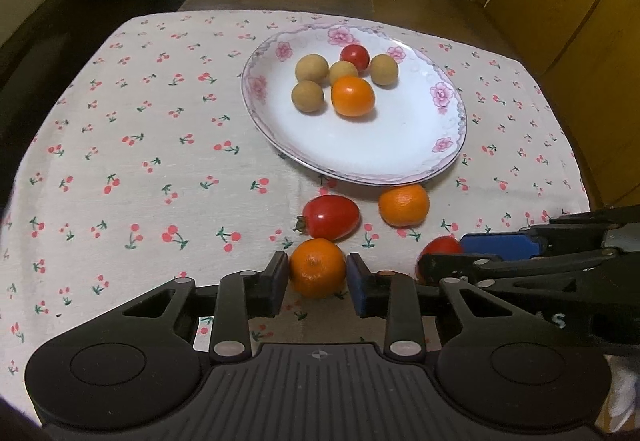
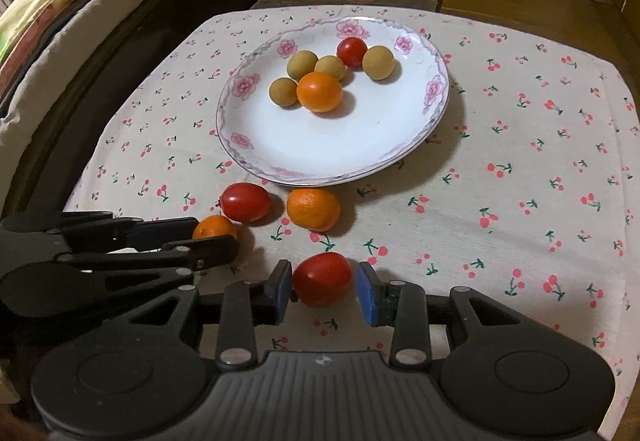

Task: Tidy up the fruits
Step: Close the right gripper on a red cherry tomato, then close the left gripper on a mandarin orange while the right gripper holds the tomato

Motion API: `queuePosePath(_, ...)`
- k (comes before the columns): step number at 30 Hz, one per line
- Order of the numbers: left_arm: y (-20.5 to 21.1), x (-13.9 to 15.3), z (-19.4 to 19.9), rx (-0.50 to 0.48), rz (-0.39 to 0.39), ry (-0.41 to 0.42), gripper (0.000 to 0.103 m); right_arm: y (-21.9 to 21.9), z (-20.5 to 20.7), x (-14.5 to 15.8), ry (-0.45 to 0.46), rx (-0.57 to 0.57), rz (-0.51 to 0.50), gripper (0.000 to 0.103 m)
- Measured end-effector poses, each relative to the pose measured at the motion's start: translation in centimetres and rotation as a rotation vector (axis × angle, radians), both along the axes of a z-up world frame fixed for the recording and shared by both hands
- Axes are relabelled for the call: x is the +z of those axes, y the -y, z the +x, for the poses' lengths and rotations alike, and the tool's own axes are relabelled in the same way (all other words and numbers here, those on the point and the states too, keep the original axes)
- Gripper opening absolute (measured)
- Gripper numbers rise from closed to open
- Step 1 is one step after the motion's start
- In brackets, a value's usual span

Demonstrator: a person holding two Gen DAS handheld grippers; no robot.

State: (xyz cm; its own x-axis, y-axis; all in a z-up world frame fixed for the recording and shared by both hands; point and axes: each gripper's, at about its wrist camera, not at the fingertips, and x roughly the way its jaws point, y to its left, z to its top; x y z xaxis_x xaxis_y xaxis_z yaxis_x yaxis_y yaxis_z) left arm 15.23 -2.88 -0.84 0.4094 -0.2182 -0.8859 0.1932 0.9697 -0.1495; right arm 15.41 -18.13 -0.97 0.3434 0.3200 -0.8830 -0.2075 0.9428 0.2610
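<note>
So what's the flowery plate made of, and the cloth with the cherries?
The plate looks like glazed ceramic or porcelain: white, smooth, shiny, with printed pink flowers. The cloth looks like woven fabric, maybe cotton: matte, with a fine ribbed weave.

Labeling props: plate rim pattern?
Pink flowers on the white plate, with a greyish scalloped edge; right wrist view shows it best.

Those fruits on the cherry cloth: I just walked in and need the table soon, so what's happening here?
A person is sorting fruit onto the flowered plate with two handheld grippers. The left gripper is shut on a small orange; the right gripper is shut on a red tomato. Another tomato and orange wait on the cloth; six fruits are already plated.
</note>
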Motion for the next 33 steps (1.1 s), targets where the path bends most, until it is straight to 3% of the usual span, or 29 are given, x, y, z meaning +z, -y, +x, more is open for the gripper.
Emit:
queuePosePath(21, 0.4, -0.6, 0.2, -0.016, 0.03, -0.006, 0.04, -0.1, -0.5, -0.2, 0.016, 0.02, -0.044, 0.034)
queuePosePath(24, 0.4, -0.8, 0.5, -0.004, 0.009, -0.025, 0.053, 0.2, -0.5, -0.3, 0.012, 0.015, -0.042, 0.034)
queuePosePath(33, 0.6, -0.9, 1.1, 0.008, 0.003, -0.018, 0.059, 0.5, -0.2, -0.6, -0.004, 0.001, -0.036, 0.035)
